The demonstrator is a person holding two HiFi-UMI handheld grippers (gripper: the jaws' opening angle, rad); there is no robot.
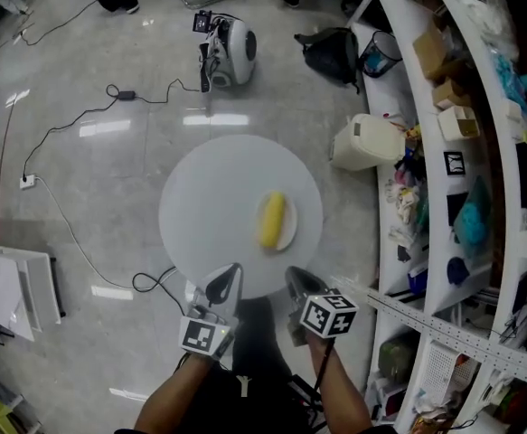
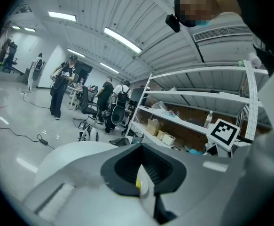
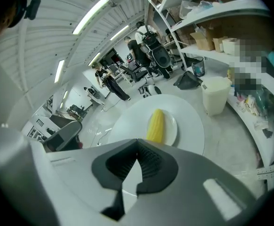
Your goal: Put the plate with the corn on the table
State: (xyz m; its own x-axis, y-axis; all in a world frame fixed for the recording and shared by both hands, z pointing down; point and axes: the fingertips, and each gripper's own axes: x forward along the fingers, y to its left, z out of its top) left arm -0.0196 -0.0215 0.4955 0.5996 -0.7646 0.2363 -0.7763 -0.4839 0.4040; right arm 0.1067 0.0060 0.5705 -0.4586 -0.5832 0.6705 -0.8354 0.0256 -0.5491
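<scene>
Right gripper [image 3: 137,145] fingers [image 3: 155,166] closed short of plate [image 3: 172,126] with corn [image 3: 156,126]

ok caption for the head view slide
Plate with corn on the round table; left hand-held gripper and right hand-held gripper hover empty nearby

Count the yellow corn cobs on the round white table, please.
1. The yellow corn cob lies on the small white plate, right of the middle of the round white table in the head view. No other cob shows anywhere on it.
</scene>
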